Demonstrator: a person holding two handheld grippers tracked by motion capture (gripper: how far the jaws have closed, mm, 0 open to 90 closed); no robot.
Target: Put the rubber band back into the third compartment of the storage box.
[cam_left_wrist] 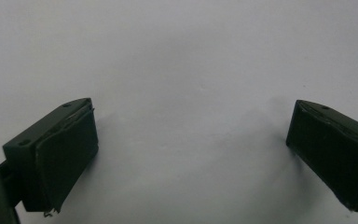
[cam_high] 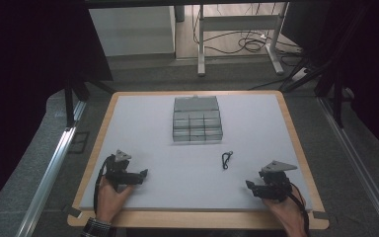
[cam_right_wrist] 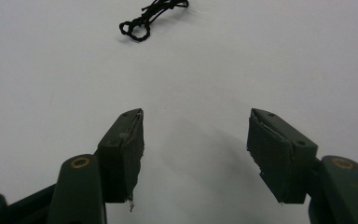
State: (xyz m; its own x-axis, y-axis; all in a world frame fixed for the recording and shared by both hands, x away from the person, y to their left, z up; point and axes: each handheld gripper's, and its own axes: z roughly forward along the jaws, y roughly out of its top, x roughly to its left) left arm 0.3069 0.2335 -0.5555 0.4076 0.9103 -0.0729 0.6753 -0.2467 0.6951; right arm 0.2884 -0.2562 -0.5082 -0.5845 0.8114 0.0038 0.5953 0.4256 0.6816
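Observation:
A small black looped cord point(cam_high: 226, 160) lies on the white mat, right of centre; in the right gripper view the cord point(cam_right_wrist: 150, 15) sits at the top, well beyond the jaws. My right gripper point(cam_high: 249, 185) is near the mat's front right corner, pointing left, jaws apart with nothing between them point(cam_right_wrist: 196, 133). My left gripper point(cam_high: 144, 173) rests near the front left, pointing right. Its jaws stand wide over bare mat point(cam_left_wrist: 191, 126) and hold nothing.
A clear plastic organiser box point(cam_high: 197, 119) with several compartments stands open at the back centre of the mat. The wooden table edge point(cam_high: 197, 219) frames the white mat point(cam_high: 187, 168). Desk legs and cables lie on the floor beyond.

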